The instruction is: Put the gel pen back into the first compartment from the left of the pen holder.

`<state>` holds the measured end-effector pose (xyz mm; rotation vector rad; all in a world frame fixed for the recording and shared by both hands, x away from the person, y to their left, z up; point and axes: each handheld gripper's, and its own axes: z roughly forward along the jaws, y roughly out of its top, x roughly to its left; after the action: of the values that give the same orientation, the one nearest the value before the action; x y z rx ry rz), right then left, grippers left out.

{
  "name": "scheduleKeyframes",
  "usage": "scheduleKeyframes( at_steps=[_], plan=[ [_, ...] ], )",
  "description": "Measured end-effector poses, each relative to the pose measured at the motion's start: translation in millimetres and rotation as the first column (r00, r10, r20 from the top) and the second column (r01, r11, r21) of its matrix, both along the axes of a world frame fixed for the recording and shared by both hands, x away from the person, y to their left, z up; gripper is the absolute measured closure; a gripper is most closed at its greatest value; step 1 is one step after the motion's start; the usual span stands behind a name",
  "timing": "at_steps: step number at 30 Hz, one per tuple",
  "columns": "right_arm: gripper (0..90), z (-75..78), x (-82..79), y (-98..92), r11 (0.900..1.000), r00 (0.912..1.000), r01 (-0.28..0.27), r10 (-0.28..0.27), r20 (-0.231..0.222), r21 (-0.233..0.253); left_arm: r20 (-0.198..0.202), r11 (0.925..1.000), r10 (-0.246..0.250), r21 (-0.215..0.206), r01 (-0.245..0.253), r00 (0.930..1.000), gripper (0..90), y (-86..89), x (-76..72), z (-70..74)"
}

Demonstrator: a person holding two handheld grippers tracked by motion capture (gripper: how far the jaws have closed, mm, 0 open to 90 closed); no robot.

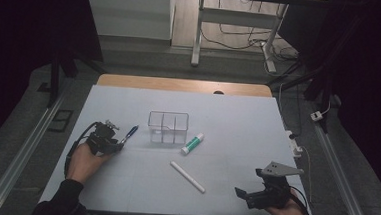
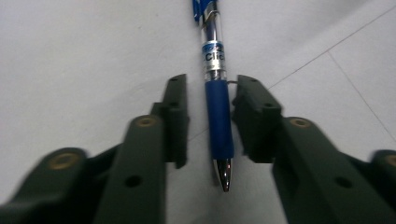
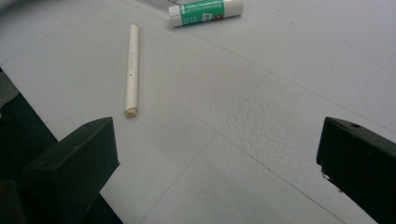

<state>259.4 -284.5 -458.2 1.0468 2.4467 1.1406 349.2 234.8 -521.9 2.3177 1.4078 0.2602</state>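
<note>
A blue click pen (image 2: 219,116) lies on the white table top with its metal tip toward the camera. My left gripper (image 2: 211,88) is open and straddles the pen's rubber grip, with a narrow gap on each side. From above, the left gripper (image 1: 120,141) sits at the left of the table, with the pen (image 1: 131,132) pointing away from it. My right gripper (image 1: 248,184) rests at the front right. The right gripper (image 3: 219,154) is wide open with nothing between its jaws.
A clear plastic organizer box (image 1: 167,127) with several compartments stands mid-table. A green and white glue stick (image 1: 193,143) lies just right of it, and a white stick-shaped marker (image 1: 188,176) lies in front. The glue stick (image 3: 205,11) and the white marker (image 3: 132,70) lie ahead of the right gripper.
</note>
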Motion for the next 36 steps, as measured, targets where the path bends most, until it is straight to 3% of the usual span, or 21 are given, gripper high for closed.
scheduleKeyframes(
  at_steps=[2,7,13,21,26,36],
  plan=[
    [0.0,-0.3,0.0,0.4,1.0,1.0,-0.003,0.003,-0.002,0.003,-0.008,0.9998,0.018,0.002,-0.018,0.9998,78.7,-1.3,-0.1,0.6],
    [0.0,-0.6,0.3,1.0,1.0,1.0,-0.009,0.009,0.0,-0.003,-0.015,0.9999,0.015,-0.003,-0.015,0.9998,79.4,-0.2,0.9,1.1],
    [0.0,-0.7,0.2,2.2,1.0,0.9999,-0.017,0.017,0.0,-0.016,-0.02,0.9984,0.01,-0.055,-0.011,0.9998,79.6,4.2,0.8,3.2],
    [0.0,-0.5,-0.5,3.4,0.999,0.9997,-0.023,0.023,0.003,-0.023,0.012,0.9943,-0.002,-0.107,0.003,0.9999,79.7,6.3,-5.2,15.4],
    [0.0,0.0,-0.6,4.5,0.999,0.9994,-0.032,0.032,0.01,-0.025,0.046,0.9875,-0.012,-0.156,0.019,0.9989,79.6,7.9,-11.0,25.9],
    [0.0,2.8,0.0,6.4,0.999,0.9984,-0.046,0.047,0.03,-0.014,0.136,0.9801,-0.033,-0.19,0.059,0.9902,79.6,4.3,-24.2,52.1]
  ],
)
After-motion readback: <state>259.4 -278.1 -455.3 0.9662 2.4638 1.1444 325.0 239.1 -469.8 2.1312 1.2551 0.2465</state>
